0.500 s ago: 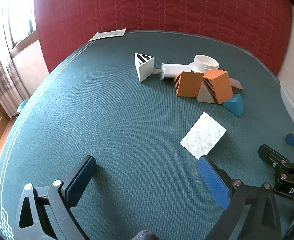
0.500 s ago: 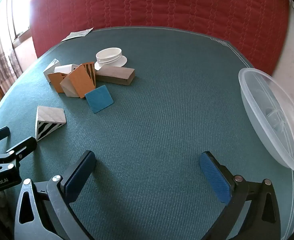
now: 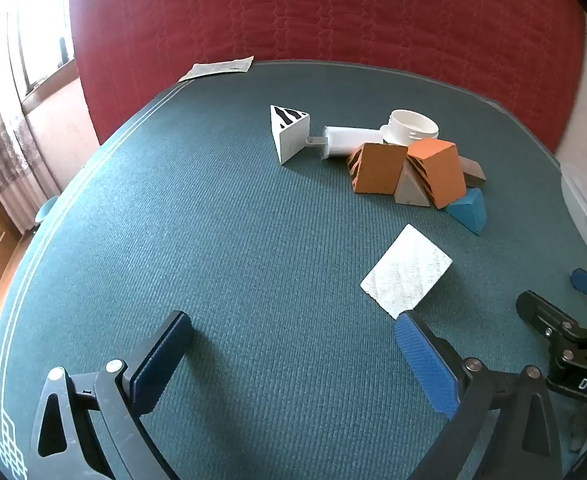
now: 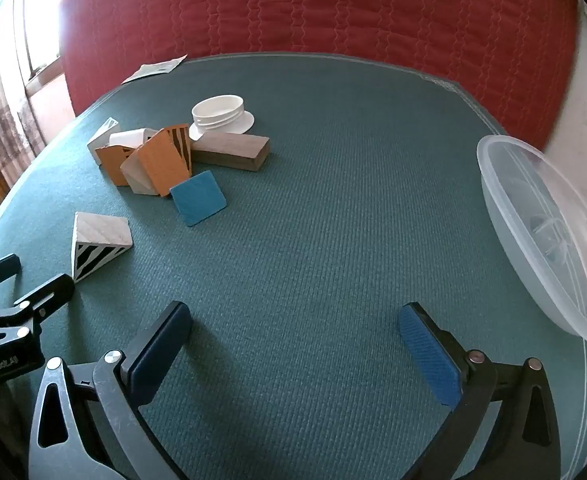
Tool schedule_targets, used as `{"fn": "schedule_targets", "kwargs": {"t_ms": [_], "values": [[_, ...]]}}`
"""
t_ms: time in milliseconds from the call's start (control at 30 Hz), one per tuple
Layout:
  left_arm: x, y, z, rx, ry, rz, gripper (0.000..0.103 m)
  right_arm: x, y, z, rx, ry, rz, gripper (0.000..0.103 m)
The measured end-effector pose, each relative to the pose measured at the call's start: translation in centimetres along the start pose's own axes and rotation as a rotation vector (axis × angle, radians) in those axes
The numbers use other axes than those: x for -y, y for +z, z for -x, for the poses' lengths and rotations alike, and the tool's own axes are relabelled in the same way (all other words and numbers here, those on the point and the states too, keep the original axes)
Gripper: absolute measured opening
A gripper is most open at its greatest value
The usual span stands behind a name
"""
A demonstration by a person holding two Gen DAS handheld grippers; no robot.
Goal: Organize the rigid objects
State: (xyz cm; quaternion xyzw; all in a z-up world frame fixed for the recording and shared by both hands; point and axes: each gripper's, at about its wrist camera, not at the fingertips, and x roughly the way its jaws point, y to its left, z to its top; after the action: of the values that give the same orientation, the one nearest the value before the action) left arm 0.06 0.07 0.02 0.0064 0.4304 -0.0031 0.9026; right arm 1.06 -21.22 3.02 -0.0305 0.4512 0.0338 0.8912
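Note:
A pile of blocks lies on the green table: two orange striped blocks, a grey wedge, a blue wedge, a brown bar, a white tube and a white jar. A white striped wedge stands apart at the left of the pile. Another white striped wedge lies nearer, just beyond my left gripper's right fingertip. My left gripper is open and empty above the cloth. My right gripper is also open and empty, right of the pile.
A clear plastic bowl leans at the table's right edge. A sheet of paper lies at the far left rim. A red quilted backing rises behind the table. Each gripper shows at the edge of the other's view.

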Motion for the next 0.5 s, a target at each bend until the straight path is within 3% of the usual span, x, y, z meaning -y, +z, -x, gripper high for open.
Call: {"fn": "schedule_targets", "kwargs": {"t_ms": [133, 500], "values": [[-0.18, 0.34, 0.08, -0.002, -0.001, -0.002, 0.103, -0.27, 0.26, 0.11, -0.056, 0.075, 0.111, 0.103], [0.29, -0.15, 0.04, 0.007, -0.031, -0.043, 0.103, 0.00, 0.32, 0.02, -0.018, 0.131, 0.181, 0.103]]}}
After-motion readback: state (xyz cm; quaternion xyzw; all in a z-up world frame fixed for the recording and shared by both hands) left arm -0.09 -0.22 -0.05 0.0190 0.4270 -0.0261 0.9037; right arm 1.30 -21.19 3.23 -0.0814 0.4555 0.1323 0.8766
